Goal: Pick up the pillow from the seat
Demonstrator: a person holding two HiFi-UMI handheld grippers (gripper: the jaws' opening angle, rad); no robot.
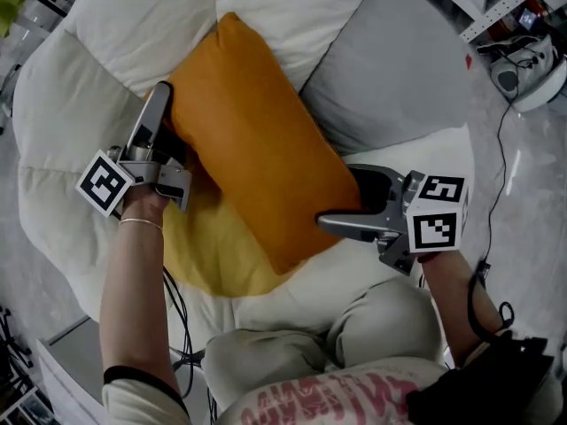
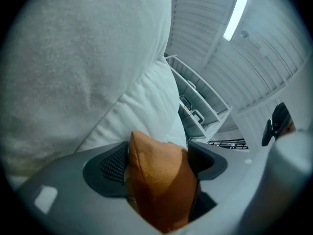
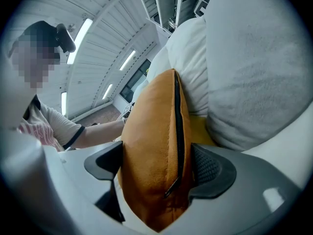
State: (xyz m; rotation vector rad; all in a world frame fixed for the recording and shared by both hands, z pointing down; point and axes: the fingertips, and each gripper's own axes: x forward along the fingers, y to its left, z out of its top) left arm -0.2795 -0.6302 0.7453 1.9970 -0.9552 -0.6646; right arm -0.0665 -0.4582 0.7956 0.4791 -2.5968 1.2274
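Orange zippered pillow (image 1: 257, 140): being clamped at opposite ends by left gripper (image 1: 168, 122) and right gripper (image 1: 341, 198), presumably for a balanced lift off the white cushioned seat (image 1: 53, 87).

Workshop-like hall: strip lights (image 2: 235, 16), metal shelving (image 2: 201, 102).
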